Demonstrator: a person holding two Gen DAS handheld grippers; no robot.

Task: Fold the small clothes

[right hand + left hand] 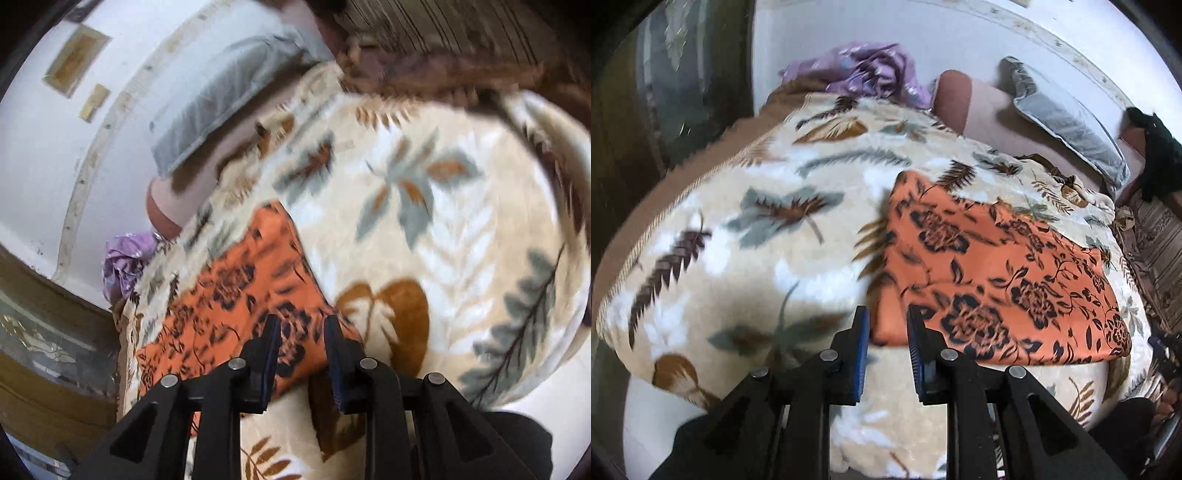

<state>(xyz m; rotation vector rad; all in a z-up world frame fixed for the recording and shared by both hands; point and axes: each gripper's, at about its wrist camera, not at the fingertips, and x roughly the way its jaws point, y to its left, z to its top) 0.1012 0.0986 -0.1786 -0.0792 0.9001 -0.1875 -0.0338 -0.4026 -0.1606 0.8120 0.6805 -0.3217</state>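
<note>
**Both claws empty above the folded orange cloth — risks from here**

Orange floral garment [993, 273] lies flat on the leaf-print blanket [746, 229] that covers the bed. It appears already folded: a doubled layer shows along its near left edge in the left wrist view. A purple garment [875, 70] lies crumpled at the far end of the bed, well apart from the orange one. Grey pillow [1071, 122] sits against the wall.

Left gripper [886, 325]: jaws slightly parted, nothing between the pads; the cloth's near corner shows through the gap but lies below, not pinched. Right gripper [301, 332]: same narrow gap, empty, hanging over the opposite near corner of the orange garment [236, 295].

Risks, as judged:
- Thin slippery fabric on plush pile. A low pass of either claw could drag a corner and undo the fold.
- If another fold is due, the narrow gap may pinch only the top layer, so the layers slide apart on lifting.
- A deep pinch could catch blanket pile along with cloth and pull the blanket up.
- Both views are motion-blurred; edge positions are uncertain, so a grab could miss the hem.
</note>
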